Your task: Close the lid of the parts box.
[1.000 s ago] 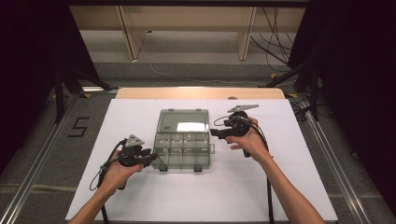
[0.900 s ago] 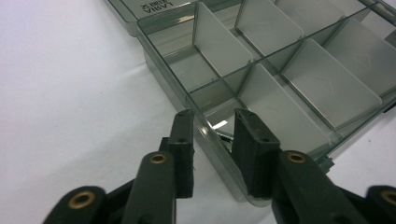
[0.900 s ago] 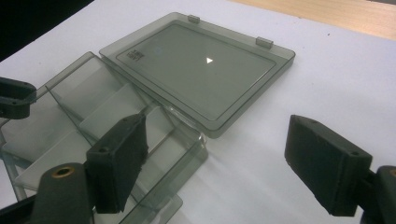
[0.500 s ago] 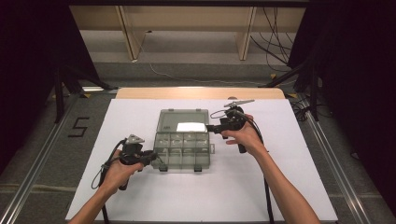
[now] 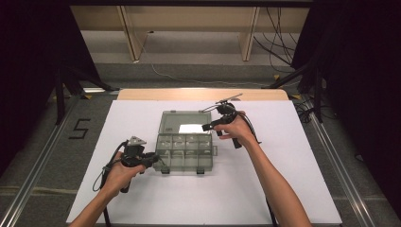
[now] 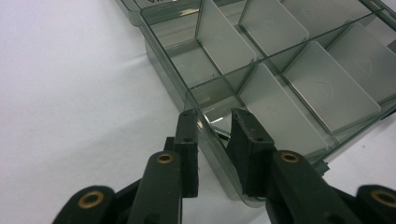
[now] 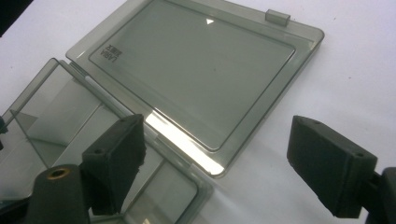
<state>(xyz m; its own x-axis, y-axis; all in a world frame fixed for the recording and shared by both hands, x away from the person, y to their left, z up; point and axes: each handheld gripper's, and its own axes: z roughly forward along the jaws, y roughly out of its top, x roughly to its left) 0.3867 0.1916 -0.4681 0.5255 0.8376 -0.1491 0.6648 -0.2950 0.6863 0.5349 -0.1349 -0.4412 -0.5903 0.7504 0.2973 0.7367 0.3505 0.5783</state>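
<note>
An open box of smoky clear plastic [image 5: 184, 152] lies on the white table top, its base split into several compartments [image 6: 299, 79] and its flat lid [image 5: 176, 120] folded back behind it. My left gripper [image 5: 157, 161] is at the box's left front corner. Its jaws have just been closing and now clamp the side wall [image 6: 161, 60], one jaw outside and one inside; I call it shut on the wall [image 6: 212, 128]. My right gripper [image 5: 207, 126] hovers open above the lid's right part. The lid [image 7: 196, 65] and its hinge edge lie below the gap between its fingertips [image 7: 217, 140].
The white sheet [image 5: 293, 179] covers the table, with a wooden strip [image 5: 198, 93] along the back edge. A "5" [image 5: 79, 128] is marked on the floor at the left. Cables [image 5: 283, 28] and wooden legs [image 5: 248, 33] stand beyond the table.
My right gripper has moved left, from beside the box's right edge to above the lid. The left gripper and the box have stayed in place.
</note>
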